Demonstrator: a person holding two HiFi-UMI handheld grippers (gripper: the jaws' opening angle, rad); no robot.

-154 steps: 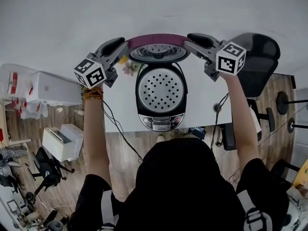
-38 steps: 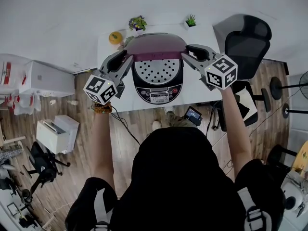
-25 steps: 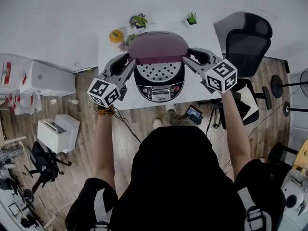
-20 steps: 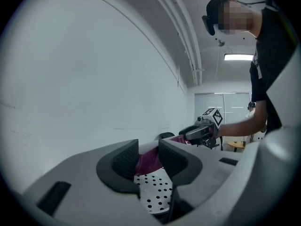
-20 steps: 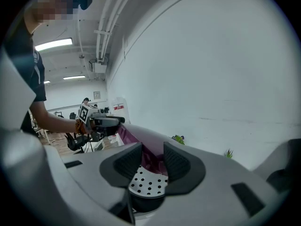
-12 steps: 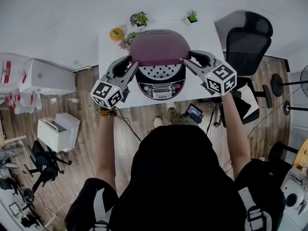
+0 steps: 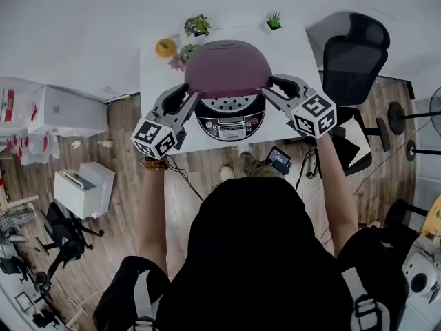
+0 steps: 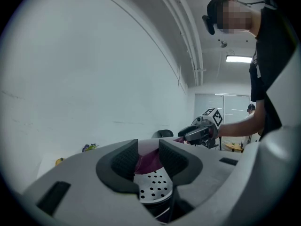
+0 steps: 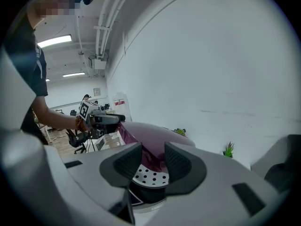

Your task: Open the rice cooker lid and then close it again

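Observation:
The rice cooker [image 7: 231, 124] stands on a white table [image 7: 155, 74], its purple lid [image 7: 227, 67] tilted partway down over the body. A strip of the perforated inner plate [image 7: 231, 103] shows under the lid's front edge. My left gripper [image 7: 187, 96] is shut on the lid's left rim and my right gripper [image 7: 272, 88] on its right rim. In the left gripper view the purple lid [image 8: 149, 163] sits between the pads of that gripper [image 8: 148, 152]. The right gripper view shows the same lid [image 9: 146, 135] pinched in the right gripper [image 9: 153, 157], with the holed plate [image 9: 148, 175] below.
An orange object [image 7: 165, 47] and two small potted plants [image 7: 197, 25] [image 7: 273, 21] stand at the table's far edge. A black office chair [image 7: 355, 50] is at the right. A dark device [image 7: 279, 159] lies on the wooden floor, and white boxes [image 7: 65, 112] sit at the left.
Both grippers have come down and toward me with the lid. The lid now covers more of the cooker, and less of the perforated plate shows.

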